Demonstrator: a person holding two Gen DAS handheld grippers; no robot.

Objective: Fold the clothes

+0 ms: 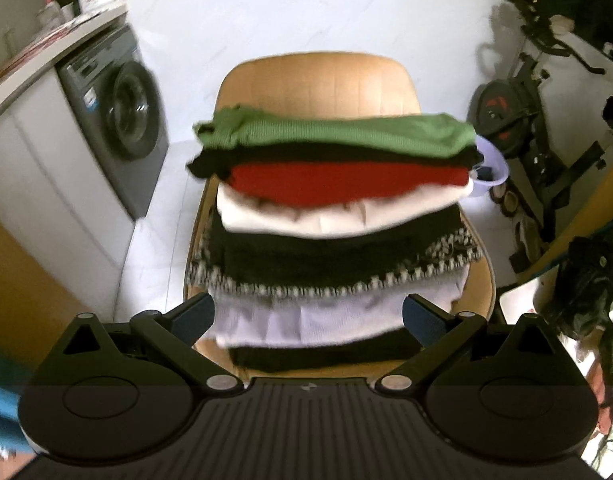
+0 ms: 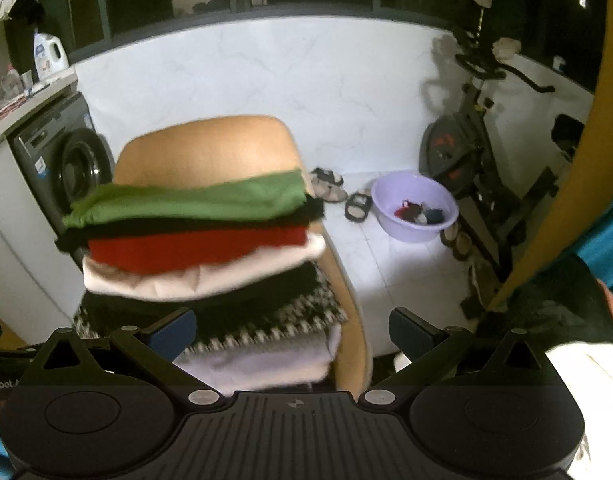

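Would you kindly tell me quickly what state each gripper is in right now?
Left gripper: open, holding nothing, fingers spread before the stack of folded clothes.
Right gripper: open, holding nothing.

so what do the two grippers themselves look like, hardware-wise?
Both match: left gripper and right gripper have a black ribbed body with a small round crosshair mark, rounded black side housings, silver pivot pins, black linkage arms, and dark blue pads on the fingers. No cables or sleeves are visible.
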